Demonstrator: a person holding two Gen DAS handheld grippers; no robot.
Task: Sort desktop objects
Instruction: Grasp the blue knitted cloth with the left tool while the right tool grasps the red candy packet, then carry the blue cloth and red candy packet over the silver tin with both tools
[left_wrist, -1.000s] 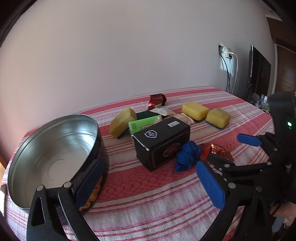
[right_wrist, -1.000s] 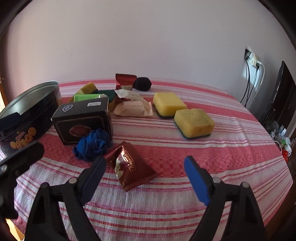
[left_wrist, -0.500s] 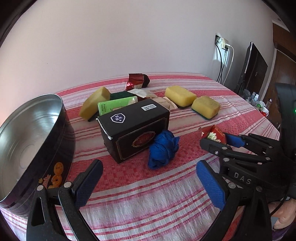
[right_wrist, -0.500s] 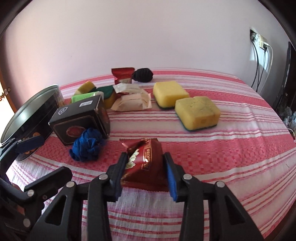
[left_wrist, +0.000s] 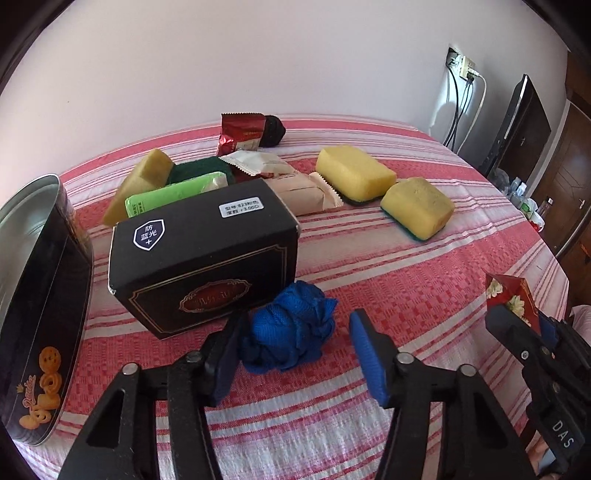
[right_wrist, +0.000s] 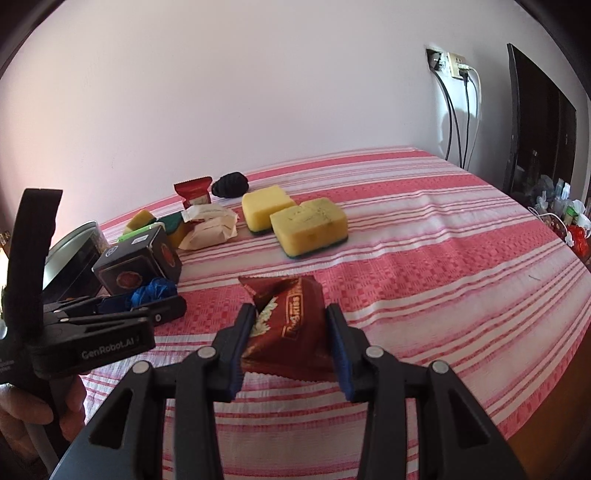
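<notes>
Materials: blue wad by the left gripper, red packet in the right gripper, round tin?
Crumpled blue wad: knitted or woven fabric, matte; ribbed folds. Dark red snack packet: glossy plastic or foil film; creases, serrated edge. Round black tin: metal, shiny bare inside, printed outside.

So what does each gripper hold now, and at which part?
Right gripper clamps the red snack packet by its sides. Left gripper, open around the blue cloth ball, holds nothing.

Three yellow sponges (left_wrist: 354, 174), two red snack packets (right_wrist: 290, 325), two pale wrapped bars (left_wrist: 303, 190), one black box (left_wrist: 205, 254), one blue cloth ball (left_wrist: 291, 326), one tin (left_wrist: 37, 295), perhaps one dark ball (left_wrist: 272, 130).
</notes>
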